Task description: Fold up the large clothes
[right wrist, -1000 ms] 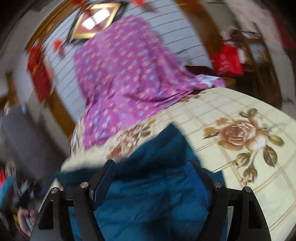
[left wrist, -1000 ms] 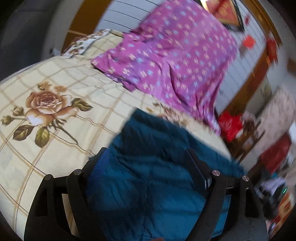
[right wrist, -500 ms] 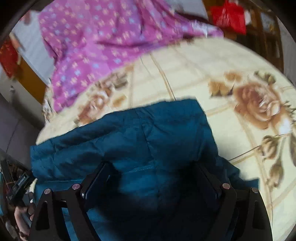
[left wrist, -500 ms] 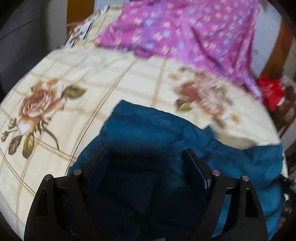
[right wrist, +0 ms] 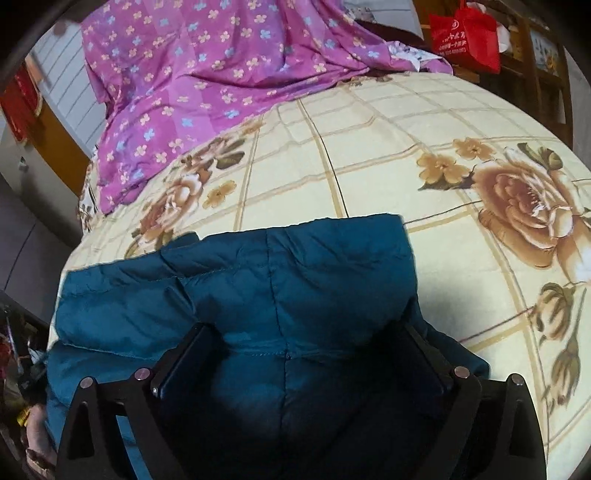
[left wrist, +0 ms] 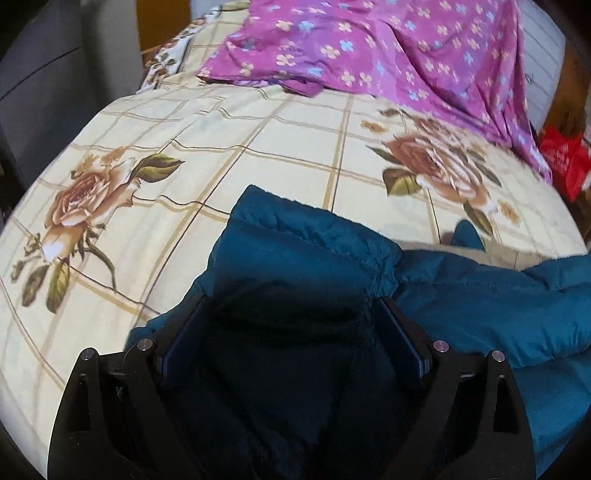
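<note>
A teal quilted jacket [left wrist: 461, 295] lies bunched at the near edge of the bed. It also fills the lower middle of the right wrist view [right wrist: 288, 280]. My left gripper [left wrist: 291, 306] has its jaws wide apart with jacket fabric bulging between them. My right gripper [right wrist: 306, 332] also has its jaws wide apart, low over the jacket, with fabric between the fingers. Whether either one pinches the cloth is hidden in shadow.
The bed has a cream sheet with rose prints [left wrist: 258, 147] [right wrist: 406, 155]. A purple floral cloth [left wrist: 388, 48] [right wrist: 207, 66] lies at the far end. A red bag [right wrist: 465, 33] [left wrist: 565, 162] hangs past the bed. Dark furniture [left wrist: 44, 74] stands at the left.
Both grippers have tilted down toward the bed and come lower. The jacket has dropped from being held up to lying spread on the sheet. The wall is out of view.
</note>
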The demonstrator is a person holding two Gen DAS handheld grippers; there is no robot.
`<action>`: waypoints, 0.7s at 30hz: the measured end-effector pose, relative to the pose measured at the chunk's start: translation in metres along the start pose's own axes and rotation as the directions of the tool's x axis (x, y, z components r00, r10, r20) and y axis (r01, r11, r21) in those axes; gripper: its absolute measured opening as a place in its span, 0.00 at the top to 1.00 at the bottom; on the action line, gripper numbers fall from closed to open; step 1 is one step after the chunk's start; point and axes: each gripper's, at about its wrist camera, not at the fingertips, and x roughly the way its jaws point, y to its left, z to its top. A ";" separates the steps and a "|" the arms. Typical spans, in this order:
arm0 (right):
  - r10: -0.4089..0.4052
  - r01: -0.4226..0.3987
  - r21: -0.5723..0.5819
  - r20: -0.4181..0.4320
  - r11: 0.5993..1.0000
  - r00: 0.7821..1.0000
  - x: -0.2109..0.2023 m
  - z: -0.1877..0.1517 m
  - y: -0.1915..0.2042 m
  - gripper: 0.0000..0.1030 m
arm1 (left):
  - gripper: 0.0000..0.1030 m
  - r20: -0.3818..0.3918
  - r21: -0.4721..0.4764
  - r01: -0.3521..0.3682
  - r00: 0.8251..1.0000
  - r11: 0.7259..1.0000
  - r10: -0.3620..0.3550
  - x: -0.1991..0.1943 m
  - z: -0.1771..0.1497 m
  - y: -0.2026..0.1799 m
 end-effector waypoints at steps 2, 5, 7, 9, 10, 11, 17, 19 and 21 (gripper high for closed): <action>0.037 -0.037 -0.012 0.064 0.999 0.997 -0.031 -0.002 0.003 0.07 | 0.13 0.015 0.030 0.019 1.000 0.999 -0.020 -0.017 -0.002 0.002; 0.050 -0.034 -0.091 0.177 0.995 0.983 -0.090 -0.014 0.009 0.07 | 0.13 0.080 0.054 0.083 0.993 0.995 -0.088 -0.057 -0.016 0.014; 0.035 -0.004 -0.134 0.230 0.991 0.973 -0.122 -0.033 0.006 0.07 | 0.13 0.089 0.101 0.149 0.984 0.984 -0.158 -0.082 -0.031 0.024; 0.056 -0.025 -0.130 0.246 0.991 0.968 -0.142 -0.057 -0.009 0.06 | 0.13 0.109 0.150 0.198 0.970 0.969 -0.215 -0.107 -0.048 0.036; 0.080 -0.053 -0.114 0.238 0.992 0.968 -0.147 -0.068 -0.019 0.06 | 0.13 0.120 0.155 0.214 0.965 0.964 -0.234 -0.117 -0.056 0.043; 0.102 -0.082 -0.099 0.223 0.992 0.969 -0.149 -0.077 -0.028 0.06 | 0.13 0.117 0.151 0.237 0.960 0.960 -0.255 -0.122 -0.064 0.052; 0.151 -0.155 0.025 0.111 0.988 0.982 -0.143 -0.116 -0.073 0.06 | 0.13 0.035 0.100 0.268 0.961 0.958 -0.273 -0.114 -0.102 0.092; 0.173 -0.177 0.062 0.065 0.982 0.983 -0.133 -0.120 -0.081 0.07 | 0.13 0.013 0.049 0.309 0.951 0.950 -0.310 -0.106 -0.109 0.105; 0.172 -0.174 0.076 0.035 0.982 0.985 -0.124 -0.121 -0.084 0.07 | 0.13 0.002 0.014 0.336 0.942 0.942 -0.336 -0.100 -0.113 0.112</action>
